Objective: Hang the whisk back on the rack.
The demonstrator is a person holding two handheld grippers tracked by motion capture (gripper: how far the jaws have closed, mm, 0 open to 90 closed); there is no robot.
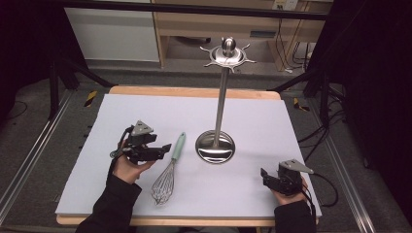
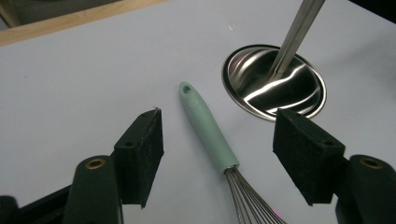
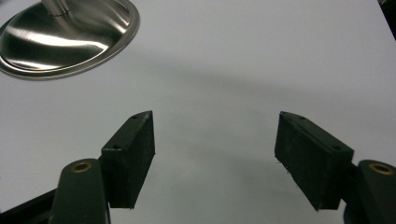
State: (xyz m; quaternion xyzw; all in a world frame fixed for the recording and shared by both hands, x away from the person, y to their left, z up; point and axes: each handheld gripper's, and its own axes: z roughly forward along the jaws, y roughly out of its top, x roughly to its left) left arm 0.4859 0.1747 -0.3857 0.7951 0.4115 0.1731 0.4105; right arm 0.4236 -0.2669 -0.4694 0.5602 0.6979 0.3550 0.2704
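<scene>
A whisk [image 1: 169, 172] with a mint-green handle [image 2: 207, 128] and a wire head lies on the white table cover, handle pointing away from the person. A steel utensil stand [image 1: 220, 104] rises from a round base [image 2: 274, 82], with hooks around its top. My left gripper [image 1: 164, 149] is open just left of the whisk handle; in the left gripper view the handle lies between its two pads [image 2: 142, 156]. My right gripper [image 1: 265, 174] is open over bare cover at the front right, and its pads [image 3: 131, 156] hold nothing.
The white cover [image 1: 145, 116] spans the wooden table [image 1: 194, 91]. Metal rails and cables run along the floor on both sides. A wooden shelf unit [image 1: 218, 24] stands behind the table. Free room lies between the stand base [image 3: 65, 37] and the right gripper.
</scene>
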